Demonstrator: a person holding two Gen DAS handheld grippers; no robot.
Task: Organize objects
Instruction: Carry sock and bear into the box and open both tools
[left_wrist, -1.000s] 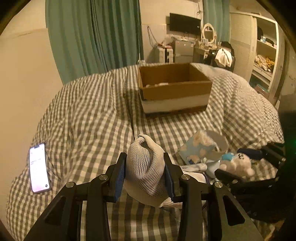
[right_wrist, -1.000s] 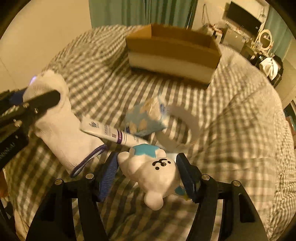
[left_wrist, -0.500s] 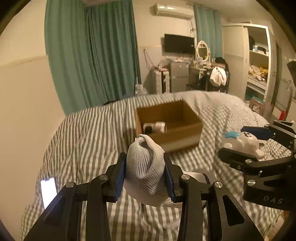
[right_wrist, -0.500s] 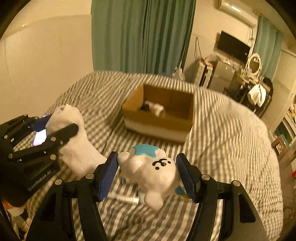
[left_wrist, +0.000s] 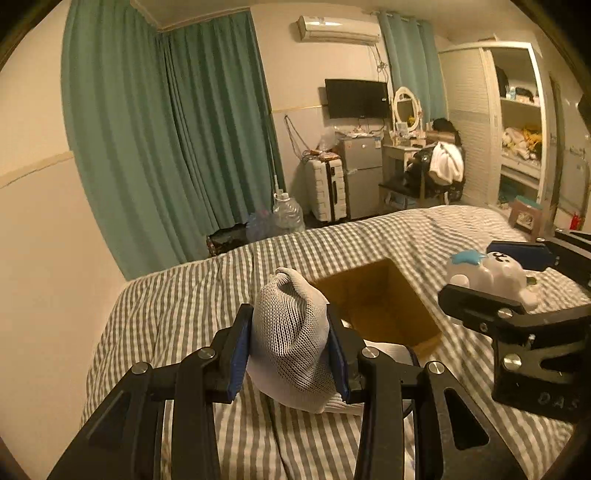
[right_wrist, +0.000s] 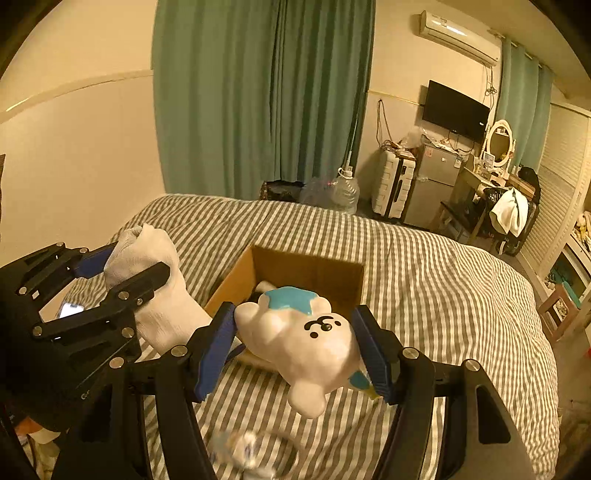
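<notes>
1. Left wrist view: the left gripper (left_wrist: 290, 347) pinched a white sock (left_wrist: 291, 339) between its blue fingers (left_wrist: 238, 352), lifted above the striped bed (left_wrist: 177, 314).
2. Right wrist view: the right gripper (right_wrist: 295, 350) clamped a white bear toy (right_wrist: 306, 339) with a blue patch on its head; the toy lay tilted on its side between the fingers (right_wrist: 216, 350).
3. Step in hand, as judged: transport. Both items were carried toward the open cardboard box (right_wrist: 240, 280) on the bed.
4. The box stood just ahead of and below both grippers. At least one small item already lay inside; what it was could not be told.
5. Next move, as judged: bring each gripper over the box opening, lower it, then spread the fingers. The grippers were near each other, so staggered release would avoid contact.
6. The sock was soft, knitted and bunched, its lower part hanging free. The toy looked smooth, rounded and rigid.
</notes>
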